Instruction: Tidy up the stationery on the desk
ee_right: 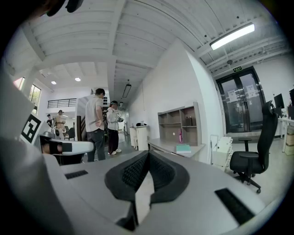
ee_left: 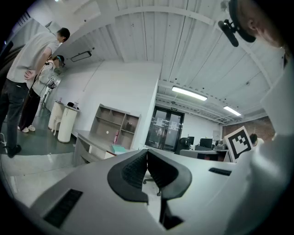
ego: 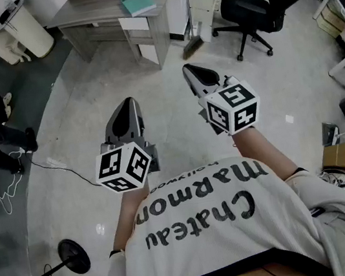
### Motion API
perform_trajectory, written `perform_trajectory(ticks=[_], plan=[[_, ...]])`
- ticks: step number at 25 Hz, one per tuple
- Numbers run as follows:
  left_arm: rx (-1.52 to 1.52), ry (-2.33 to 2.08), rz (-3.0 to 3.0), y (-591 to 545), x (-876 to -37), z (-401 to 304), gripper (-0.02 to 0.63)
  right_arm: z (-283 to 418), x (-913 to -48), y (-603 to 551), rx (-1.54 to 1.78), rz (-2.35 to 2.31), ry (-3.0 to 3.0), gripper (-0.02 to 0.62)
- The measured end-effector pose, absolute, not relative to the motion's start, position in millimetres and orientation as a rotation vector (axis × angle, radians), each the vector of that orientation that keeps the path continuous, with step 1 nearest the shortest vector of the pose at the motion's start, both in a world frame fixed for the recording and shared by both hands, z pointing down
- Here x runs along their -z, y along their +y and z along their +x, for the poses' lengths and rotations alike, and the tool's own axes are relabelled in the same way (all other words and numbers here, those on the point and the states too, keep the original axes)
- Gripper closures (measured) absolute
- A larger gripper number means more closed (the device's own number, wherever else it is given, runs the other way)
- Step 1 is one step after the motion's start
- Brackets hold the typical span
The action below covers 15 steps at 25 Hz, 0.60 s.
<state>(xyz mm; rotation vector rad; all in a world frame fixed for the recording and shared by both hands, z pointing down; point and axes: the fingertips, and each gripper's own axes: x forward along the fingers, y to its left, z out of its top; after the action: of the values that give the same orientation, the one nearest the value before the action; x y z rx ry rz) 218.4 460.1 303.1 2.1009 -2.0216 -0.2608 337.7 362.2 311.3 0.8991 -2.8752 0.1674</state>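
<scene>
— Over the pale floor (ego: 77, 117), head view: what are you gripping?
— Nothing. I'm keeping the left gripper (ego: 130, 101) and right gripper (ego: 187, 68) clenched and empty, well apart from the grey wooden desk (ego: 86, 12) where the teal flat book (ego: 138, 3) is lying.
— Left gripper view?
— Its jaws are pressing together on nothing; the desk is standing far beyond.
— Right gripper view?
— I'm seeing its jaws meeting, empty too. A black office chair (ee_right: 245, 160) is standing right of the desk.
</scene>
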Motion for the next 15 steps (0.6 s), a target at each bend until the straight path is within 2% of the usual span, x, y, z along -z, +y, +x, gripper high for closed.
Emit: perform_trajectory(ticks=[15], plan=[[0.249, -2.065, 2.109, 445, -296, 167, 0.589, 290, -310, 342, -0.226, 0.879, -2.92, 0.584]])
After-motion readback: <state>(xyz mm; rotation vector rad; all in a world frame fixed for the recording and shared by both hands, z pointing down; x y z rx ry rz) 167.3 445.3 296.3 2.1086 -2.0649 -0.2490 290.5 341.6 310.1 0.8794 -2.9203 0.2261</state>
